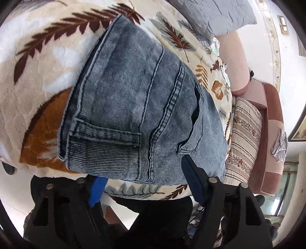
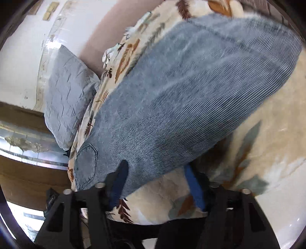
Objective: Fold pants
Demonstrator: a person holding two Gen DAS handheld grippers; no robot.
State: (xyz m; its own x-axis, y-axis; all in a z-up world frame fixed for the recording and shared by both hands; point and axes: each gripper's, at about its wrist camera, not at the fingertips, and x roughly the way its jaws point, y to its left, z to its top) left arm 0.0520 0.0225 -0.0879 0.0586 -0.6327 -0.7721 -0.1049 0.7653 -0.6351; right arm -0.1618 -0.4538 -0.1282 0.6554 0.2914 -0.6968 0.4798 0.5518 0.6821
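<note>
Faded blue jeans (image 1: 137, 107) lie folded on a cream blanket with leaf print (image 1: 38, 57). In the left wrist view the waistband and a back pocket face me. My left gripper (image 1: 141, 182) is open, its blue-padded fingers (image 1: 193, 178) straddling the near edge of the jeans; one finger lies on the denim, the other is partly hidden under it. In the right wrist view the jeans (image 2: 181, 103) stretch away up and right. My right gripper (image 2: 155, 178) is open with its fingers (image 2: 119, 180) wide apart at the near edge of the denim.
A grey pillow (image 2: 68, 95) (image 1: 216, 15) lies at the head of the bed. A striped cushion (image 1: 244, 138) and a pink-brown sofa arm (image 1: 267, 134) stand beside the bed. The blanket edge (image 1: 145, 193) is right below the left gripper.
</note>
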